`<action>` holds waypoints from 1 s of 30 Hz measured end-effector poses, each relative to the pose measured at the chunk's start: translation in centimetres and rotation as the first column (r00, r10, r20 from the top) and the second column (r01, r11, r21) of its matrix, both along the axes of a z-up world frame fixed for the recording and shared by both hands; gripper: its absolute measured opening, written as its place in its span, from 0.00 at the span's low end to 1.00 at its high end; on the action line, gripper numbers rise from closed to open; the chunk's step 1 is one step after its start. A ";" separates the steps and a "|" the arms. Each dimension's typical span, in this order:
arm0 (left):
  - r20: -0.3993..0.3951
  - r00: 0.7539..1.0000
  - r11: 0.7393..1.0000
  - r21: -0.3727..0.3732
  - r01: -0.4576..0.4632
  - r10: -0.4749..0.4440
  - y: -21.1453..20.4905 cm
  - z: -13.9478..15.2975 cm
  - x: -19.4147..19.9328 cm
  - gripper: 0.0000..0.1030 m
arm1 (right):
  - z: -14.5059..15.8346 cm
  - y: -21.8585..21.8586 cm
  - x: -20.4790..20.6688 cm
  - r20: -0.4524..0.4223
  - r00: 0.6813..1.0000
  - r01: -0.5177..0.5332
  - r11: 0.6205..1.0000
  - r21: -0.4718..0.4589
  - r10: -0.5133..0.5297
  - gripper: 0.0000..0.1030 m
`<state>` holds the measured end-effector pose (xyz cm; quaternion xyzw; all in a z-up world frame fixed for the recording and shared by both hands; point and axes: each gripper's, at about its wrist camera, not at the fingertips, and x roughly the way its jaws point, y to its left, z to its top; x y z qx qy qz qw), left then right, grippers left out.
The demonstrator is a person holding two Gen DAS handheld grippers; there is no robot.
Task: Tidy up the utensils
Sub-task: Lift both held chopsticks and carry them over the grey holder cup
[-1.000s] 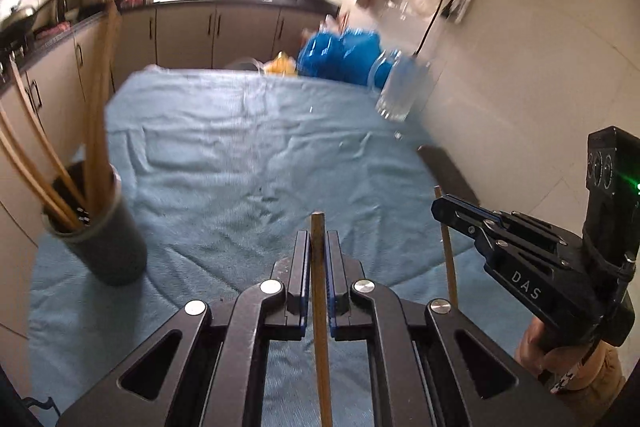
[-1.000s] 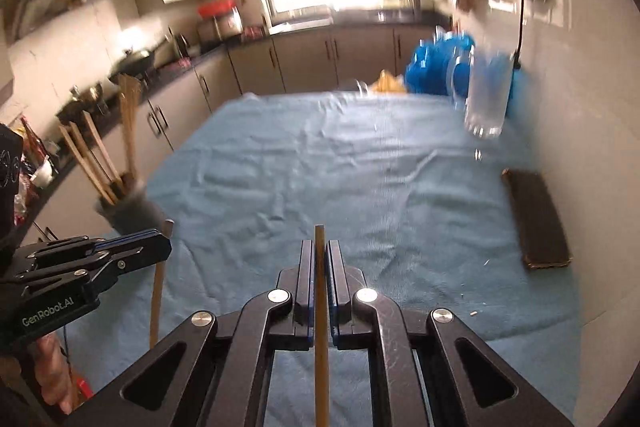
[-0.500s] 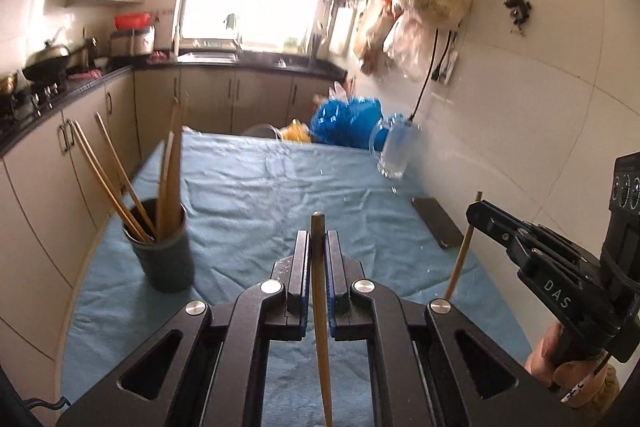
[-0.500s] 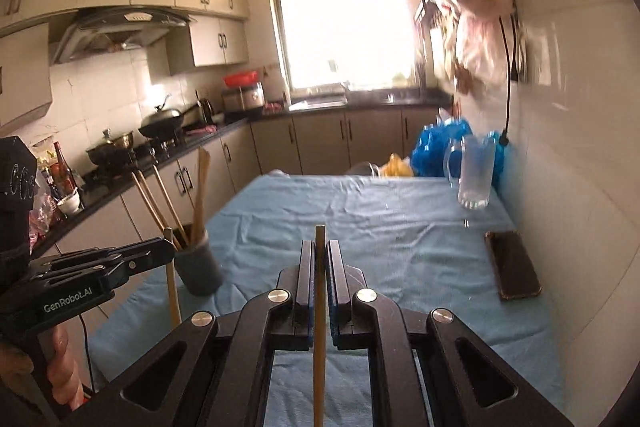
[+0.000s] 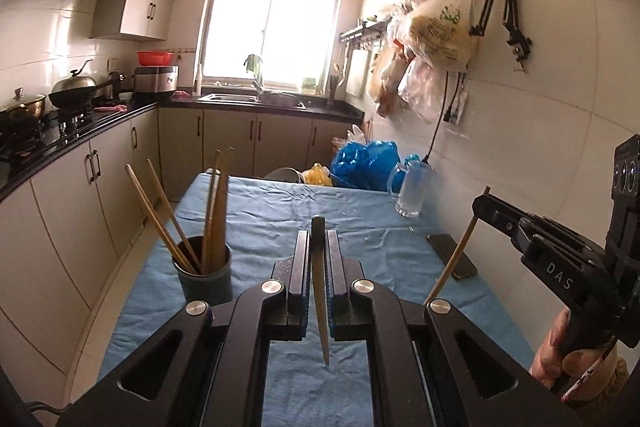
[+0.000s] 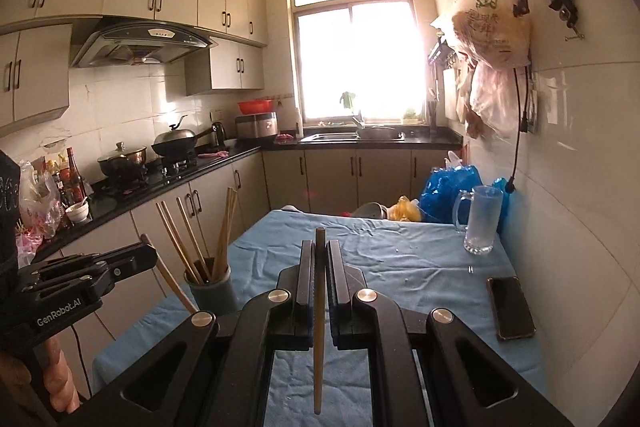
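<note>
Step in hand: carrying two single pale wooden chopsticks, one per gripper, toward the dark grey-green cylindrical holder cup (image 5: 205, 273); judged from both sticks being lifted clear of the blue cloth-covered table (image 5: 280, 211).
Left gripper (image 5: 319, 281): jaws nearly closed, clamped on the left-held pale wooden chopstick (image 5: 320, 303) at about mid-length.
Right gripper (image 6: 319, 277): jaws nearly closed, clamped on the right-held pale wooden chopstick (image 6: 319, 327).
Location of held sticks: both in the air above the near end of the table, neither touching the cloth nor the cup.
Cup location: near-left part of the table, upright, already loaded with several long wooden chopsticks (image 5: 188, 211) leaning outward in a fan.
Long axis, left stick: roughly upright in the left wrist view, crossing the jaws; upper end just above the pads, tapered end hanging below.
Long axis, right stick: close to vertical in its own view; from the left wrist view, tilted, top leaning right.
Technique: bring the lower tip over the open gap of the cup mouth, keep the axis near vertical, lower before releasing.
Sequence: insert one stick at a time; keep the other gripper well apart.
Risk: leaning sticks in the cup may deflect an entering tip; a light cup may tip if struck on its rim.
Bystanders: clear glass mug (image 5: 412, 193) and dark flat phone (image 6: 510, 307) at the right side of the table, well apart from the cup.
</note>
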<state>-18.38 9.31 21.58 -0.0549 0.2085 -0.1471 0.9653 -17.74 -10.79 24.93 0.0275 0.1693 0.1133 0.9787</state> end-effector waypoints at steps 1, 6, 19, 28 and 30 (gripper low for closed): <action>0.003 1.000 1.000 -0.008 -0.003 0.003 0.4 0.2 0.0 0.06 | 0.1 0.1 0.1 0.001 1.000 -0.004 1.000 0.000 0.004 0.05; -0.009 1.000 0.998 -0.062 0.001 -0.002 2.3 1.0 0.2 0.06 | 1.0 1.3 1.1 0.008 0.999 -0.036 0.999 0.004 0.036 0.05; 0.078 0.992 0.992 -0.092 -0.088 0.095 9.1 6.4 1.4 0.06 | 4.5 5.7 5.5 0.052 0.990 -0.136 0.990 0.048 0.133 0.05; 0.130 0.976 0.984 -0.056 -0.169 0.175 12.2 9.2 5.3 0.06 | 7.3 10.1 10.0 0.117 0.974 -0.205 0.973 0.108 0.192 0.06; 0.125 0.975 0.983 -0.044 -0.177 0.181 12.4 9.2 6.7 0.06 | 7.3 11.4 11.2 0.124 0.971 -0.220 0.968 0.120 0.206 0.06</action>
